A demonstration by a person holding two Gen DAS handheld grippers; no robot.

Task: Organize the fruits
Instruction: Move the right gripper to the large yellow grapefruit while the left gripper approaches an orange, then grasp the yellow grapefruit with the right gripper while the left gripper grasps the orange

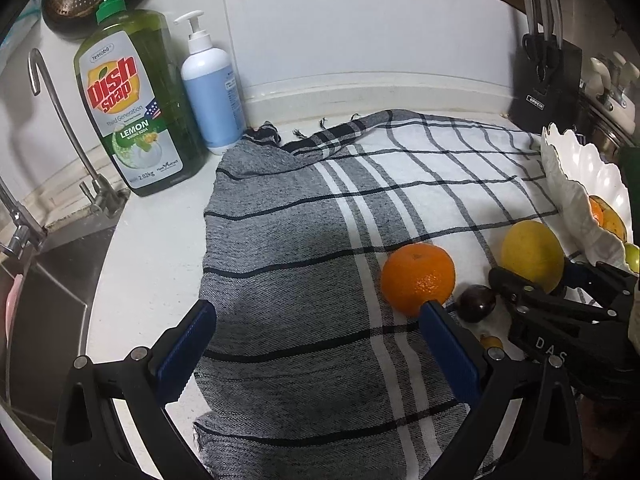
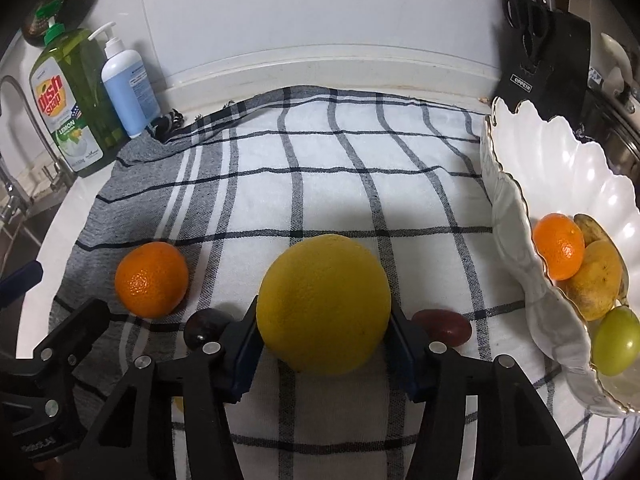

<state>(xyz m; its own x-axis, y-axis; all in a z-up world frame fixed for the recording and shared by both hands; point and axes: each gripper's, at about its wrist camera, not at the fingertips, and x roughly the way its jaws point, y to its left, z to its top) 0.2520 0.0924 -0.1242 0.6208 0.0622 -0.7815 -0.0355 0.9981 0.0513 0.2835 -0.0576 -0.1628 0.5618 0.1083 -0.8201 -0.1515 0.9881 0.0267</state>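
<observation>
My right gripper (image 2: 323, 334) is shut on a large yellow citrus fruit (image 2: 323, 304), low over the checked cloth; the fruit also shows in the left wrist view (image 1: 532, 254). An orange mandarin (image 2: 151, 279) (image 1: 417, 278) lies on the cloth to its left. A dark plum (image 2: 203, 327) (image 1: 476, 303) and a red plum (image 2: 444, 326) lie beside the right fingers. The white scalloped bowl (image 2: 516, 168) (image 1: 572, 184) at the right holds a mandarin (image 2: 559, 252), a yellow fruit (image 2: 596, 280) and a green fruit (image 2: 616, 340). My left gripper (image 1: 320, 344) is open and empty over the cloth, left of the mandarin.
The grey and white checked cloth (image 1: 288, 240) covers the counter. A dish soap bottle (image 1: 132, 112) and a pump bottle (image 1: 212, 92) stand at the back left by the sink and tap (image 1: 52, 92). A black knife block (image 1: 546, 76) stands at the back right.
</observation>
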